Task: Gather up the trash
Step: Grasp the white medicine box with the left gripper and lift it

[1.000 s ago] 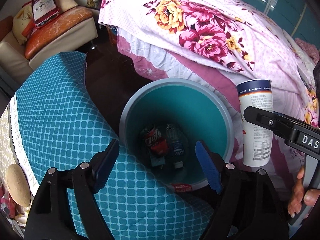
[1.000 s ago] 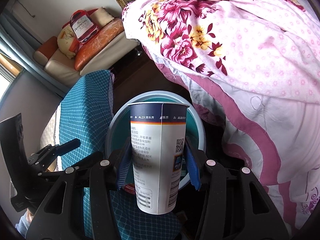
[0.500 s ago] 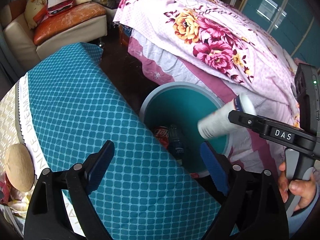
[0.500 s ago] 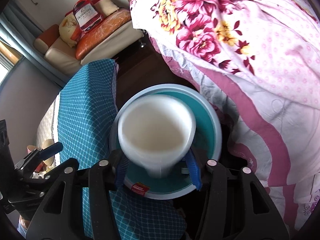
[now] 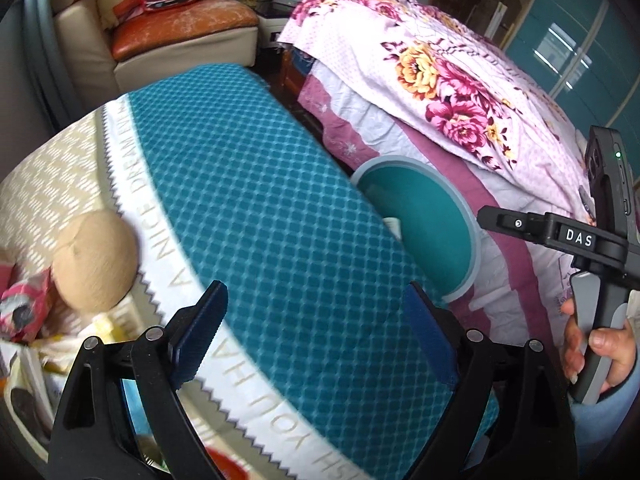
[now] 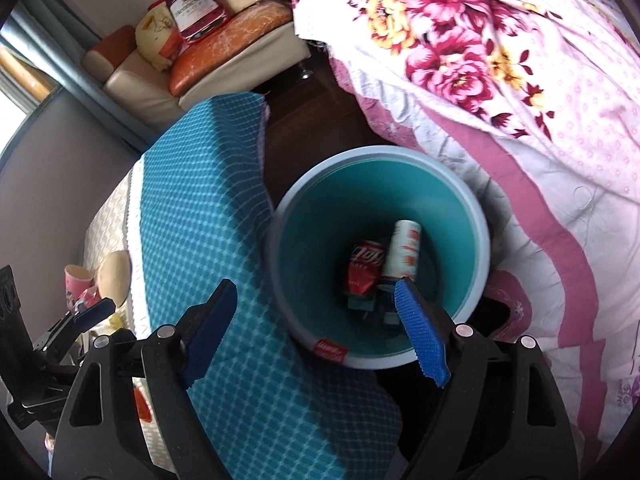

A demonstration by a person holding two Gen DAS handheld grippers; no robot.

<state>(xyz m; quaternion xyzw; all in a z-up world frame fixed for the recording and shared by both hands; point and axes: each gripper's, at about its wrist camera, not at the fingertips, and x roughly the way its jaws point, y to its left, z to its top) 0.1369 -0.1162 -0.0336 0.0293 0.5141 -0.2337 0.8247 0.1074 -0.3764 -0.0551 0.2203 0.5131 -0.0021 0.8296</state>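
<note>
Here, "DAS"-marked right hand-held gripper [image 6: 316, 328] released; left hand-held gripper [image 5: 316, 332] released above "DREAM" cloth [image 5: 256, 216].

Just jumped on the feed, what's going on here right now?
A person with a handheld gripper in each hand is collecting trash into a teal bin standing between a teal-covered table and a bed. The paper cup now lies inside the bin beside a red can. The right gripper hangs open and empty above the bin. The left gripper is open over the table, holding nothing.
</note>
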